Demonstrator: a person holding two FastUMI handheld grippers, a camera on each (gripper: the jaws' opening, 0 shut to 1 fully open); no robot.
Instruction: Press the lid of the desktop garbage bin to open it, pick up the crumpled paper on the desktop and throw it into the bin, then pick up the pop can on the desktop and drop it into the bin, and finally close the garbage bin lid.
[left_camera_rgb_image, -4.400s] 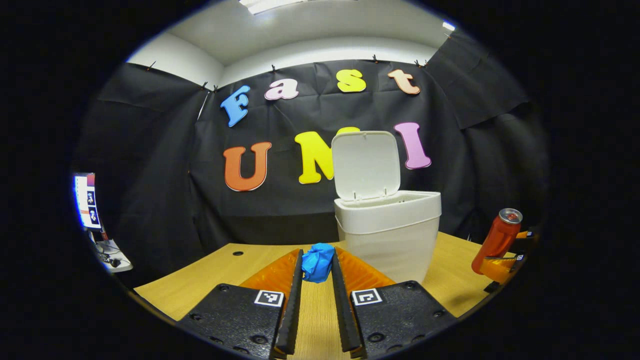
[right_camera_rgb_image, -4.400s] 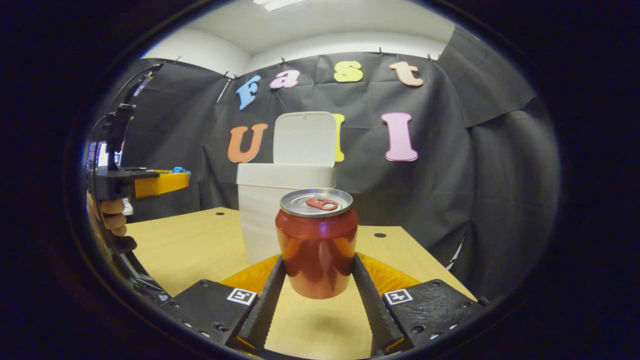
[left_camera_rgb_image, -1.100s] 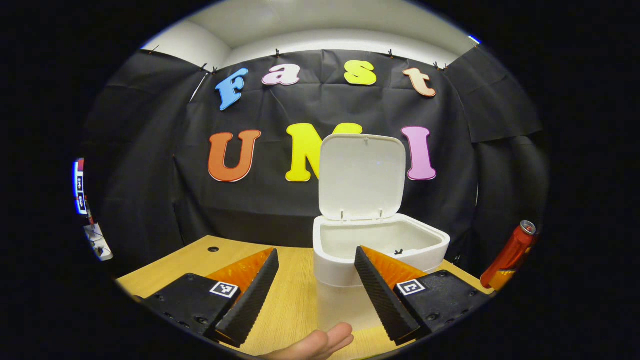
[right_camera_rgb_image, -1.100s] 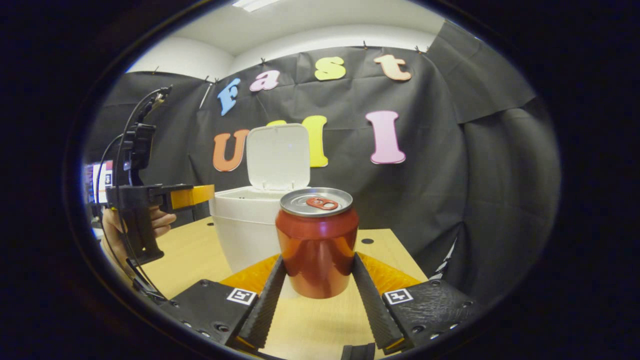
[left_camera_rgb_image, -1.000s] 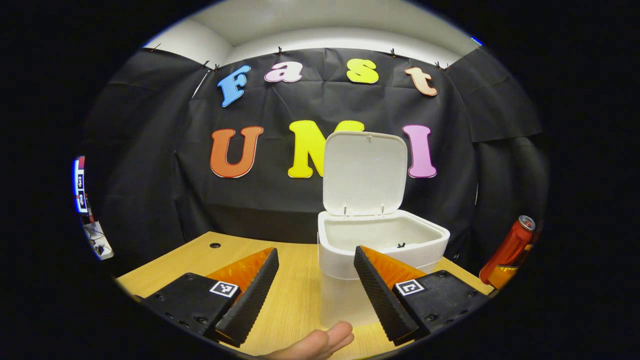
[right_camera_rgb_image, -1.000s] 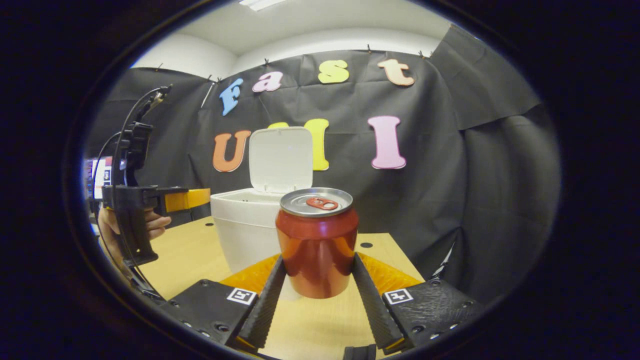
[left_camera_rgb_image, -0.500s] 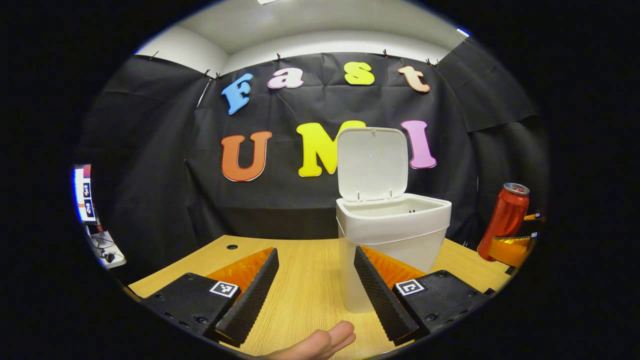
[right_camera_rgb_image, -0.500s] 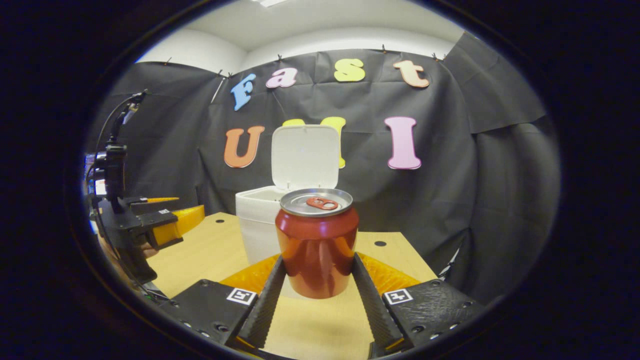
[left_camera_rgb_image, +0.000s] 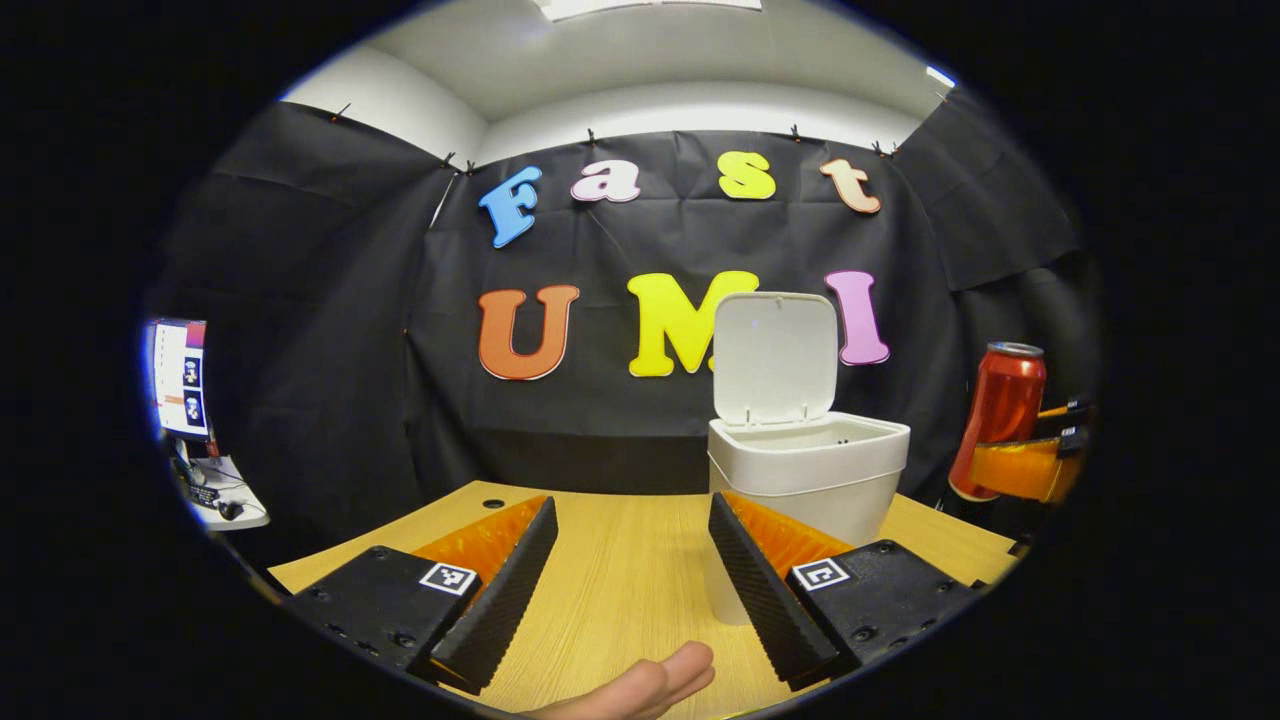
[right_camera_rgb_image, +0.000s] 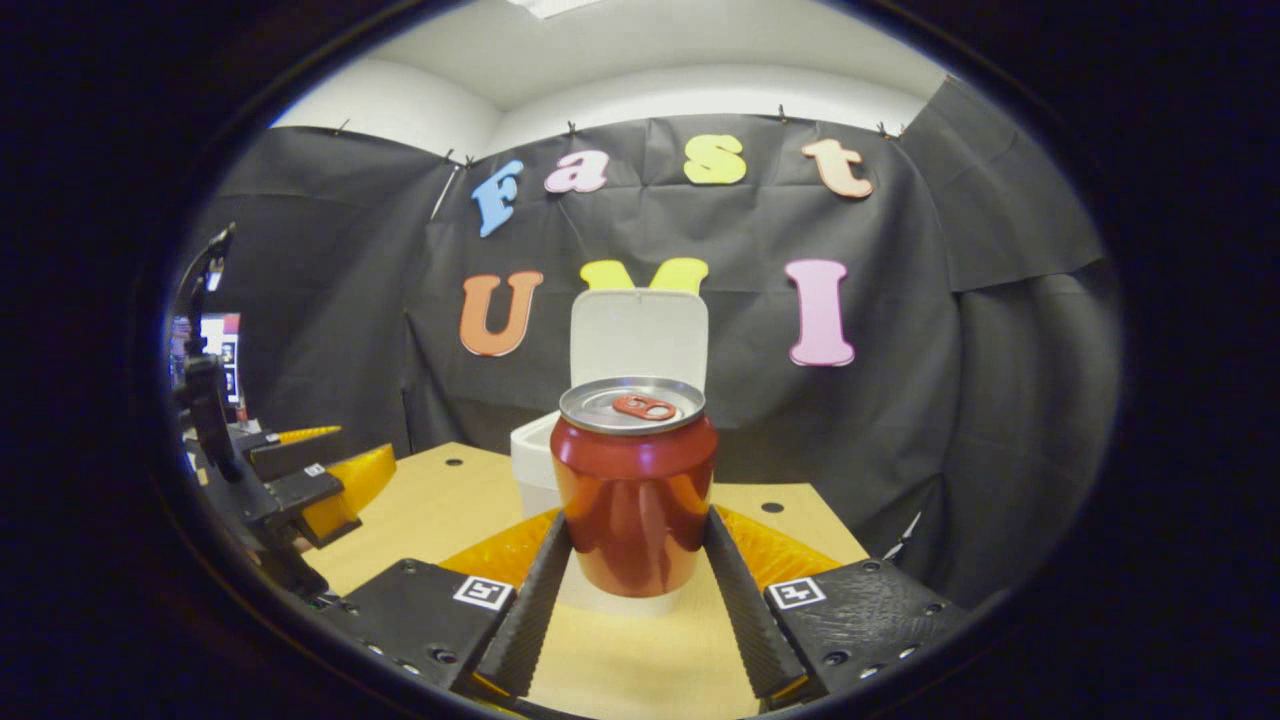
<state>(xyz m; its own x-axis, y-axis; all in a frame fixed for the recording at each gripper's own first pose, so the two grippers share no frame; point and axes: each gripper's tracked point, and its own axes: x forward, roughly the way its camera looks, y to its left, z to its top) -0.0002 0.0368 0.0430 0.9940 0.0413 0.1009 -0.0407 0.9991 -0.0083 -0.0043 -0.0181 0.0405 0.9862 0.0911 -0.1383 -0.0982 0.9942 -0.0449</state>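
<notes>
The tabletop (left_camera_rgb_image: 620, 560) carries the white garbage bin (left_camera_rgb_image: 810, 470), with its lid (left_camera_rgb_image: 775, 357) standing upright and open. To the right of the bin and held above the tabletop, the right hand-held gripper (right_camera_rgb_image: 637, 560) is clamped on the red pop can (right_camera_rgb_image: 635, 490), both fingers pressing its lower sides. The can looks light, smooth and easy to dent, so a mild hold on the middle of its wall seems best. To the left of the bin, the left hand-held gripper (left_camera_rgb_image: 625, 580) has its fingers apart and carries nothing.
</notes>
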